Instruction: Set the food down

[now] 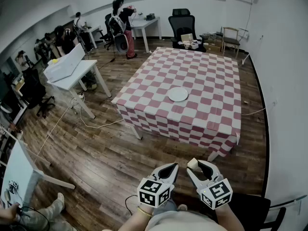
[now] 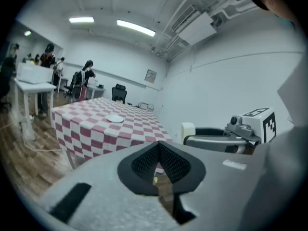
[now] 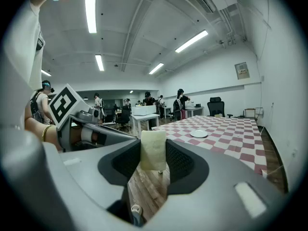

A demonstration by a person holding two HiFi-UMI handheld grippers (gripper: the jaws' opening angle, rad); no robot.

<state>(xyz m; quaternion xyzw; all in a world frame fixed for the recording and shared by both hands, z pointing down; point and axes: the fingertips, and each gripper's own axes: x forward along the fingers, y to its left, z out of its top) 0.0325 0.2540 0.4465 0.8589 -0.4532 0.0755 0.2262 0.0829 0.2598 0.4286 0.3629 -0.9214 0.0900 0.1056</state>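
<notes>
Right gripper view: my right gripper (image 3: 153, 154) clamps pale rectangular food block (image 3: 153, 148) between jaw tips; left gripper (image 2: 159, 154) jaws together, empty. Tip-only hold may slip.

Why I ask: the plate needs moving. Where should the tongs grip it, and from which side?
Probably the rim of the white plate, approached from the near side: it lies flat on the checkered tablecloth, so only the rim offers a pinch.

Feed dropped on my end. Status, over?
Left tongs shut, empty. Right tongs clamped on pale food block. White plate on checked table ahead, not reached. Only floor between.
</notes>
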